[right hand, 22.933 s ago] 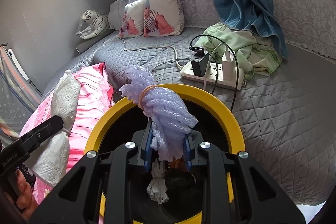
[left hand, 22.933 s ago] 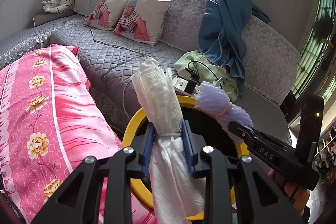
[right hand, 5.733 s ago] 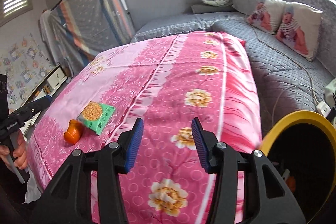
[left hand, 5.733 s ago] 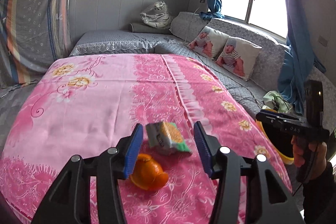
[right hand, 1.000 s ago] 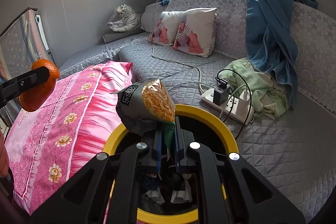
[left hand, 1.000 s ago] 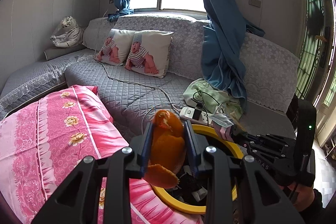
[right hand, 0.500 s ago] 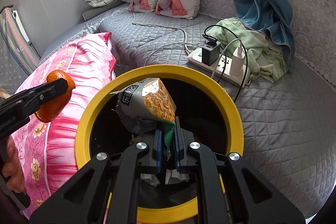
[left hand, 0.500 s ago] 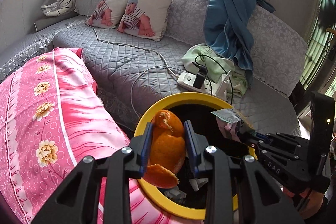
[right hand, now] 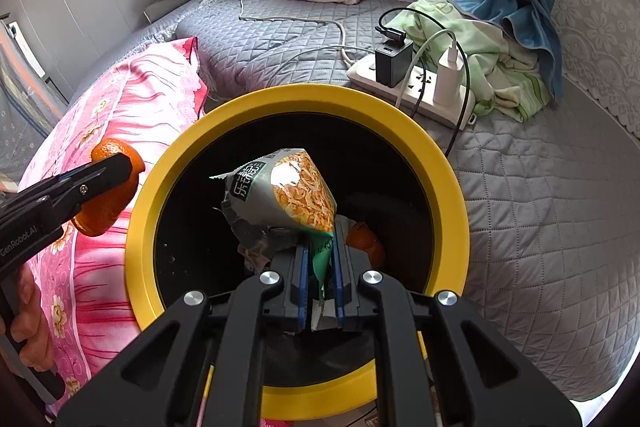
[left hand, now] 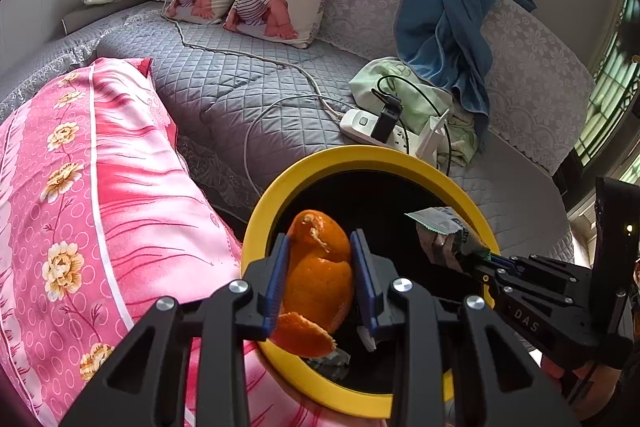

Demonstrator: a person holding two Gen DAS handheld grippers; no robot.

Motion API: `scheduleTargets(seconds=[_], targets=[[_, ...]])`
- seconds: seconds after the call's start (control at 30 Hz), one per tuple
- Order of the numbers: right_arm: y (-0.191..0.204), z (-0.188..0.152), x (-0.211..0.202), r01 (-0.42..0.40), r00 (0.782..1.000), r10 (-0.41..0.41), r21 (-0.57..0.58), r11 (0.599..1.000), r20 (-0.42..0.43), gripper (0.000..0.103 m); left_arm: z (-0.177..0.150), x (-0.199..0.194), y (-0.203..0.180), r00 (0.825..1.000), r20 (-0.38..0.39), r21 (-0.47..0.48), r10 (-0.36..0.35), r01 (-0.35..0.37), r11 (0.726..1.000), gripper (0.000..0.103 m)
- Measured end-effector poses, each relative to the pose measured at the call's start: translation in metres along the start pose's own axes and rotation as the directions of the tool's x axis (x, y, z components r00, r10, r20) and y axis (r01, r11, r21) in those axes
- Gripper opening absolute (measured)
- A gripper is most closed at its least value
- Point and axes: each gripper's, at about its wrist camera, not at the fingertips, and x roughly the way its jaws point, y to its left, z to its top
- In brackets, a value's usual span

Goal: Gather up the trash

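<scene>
Grey quilted bedding surrounds a round yellow-rimmed bin, with a power strip just behind. Orange peel is clamped in the left gripper at the rim; a crinkled snack wrapper is pinched by the right gripper over the opening.

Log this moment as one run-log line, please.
left tongs: shut on orange peel | right tongs: shut on snack wrapper | both above yellow-rimmed bin

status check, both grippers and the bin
Left gripper shut on orange peel at bin rim. Right gripper shut on snack bag over bin. Nothing blocking.
</scene>
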Motion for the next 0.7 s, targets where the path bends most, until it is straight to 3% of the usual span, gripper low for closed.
scheduleTargets(seconds=[0.2,0.27,0.33,0.4,0.57,0.7], targets=[[-0.001,0.002,0.001,0.015,1.000,-0.015,0.005,1.000,-0.018,0.010,0.002,-0.002,0.005,1.000,-0.003,-0.026,-0.001,0.001,1.000,0.032],[-0.003,0.002,0.000,0.022,1.000,-0.022,0.014,1.000,-0.021,0.011,0.004,-0.006,0.006,1.000,0.007,-0.029,0.004,-0.003,1.000,0.037],[-0.003,0.003,-0.001,0.029,0.999,-0.028,0.019,0.999,-0.023,0.018,0.005,-0.010,0.007,1.000,0.020,-0.033,0.011,-0.010,0.999,0.041],[-0.003,0.003,-0.003,0.027,0.999,-0.027,0.023,0.999,-0.019,0.034,0.006,-0.013,0.008,1.000,0.026,-0.038,0.012,-0.011,0.999,0.041],[0.001,0.003,-0.011,0.050,0.999,-0.050,0.013,0.999,0.010,0.034,0.009,-0.030,0.022,0.999,0.053,-0.088,0.009,-0.004,0.996,0.041],[0.003,0.005,-0.021,0.053,0.998,-0.054,0.019,0.998,0.037,0.034,0.010,-0.060,0.040,0.992,0.120,-0.113,0.039,-0.025,0.993,0.041]])
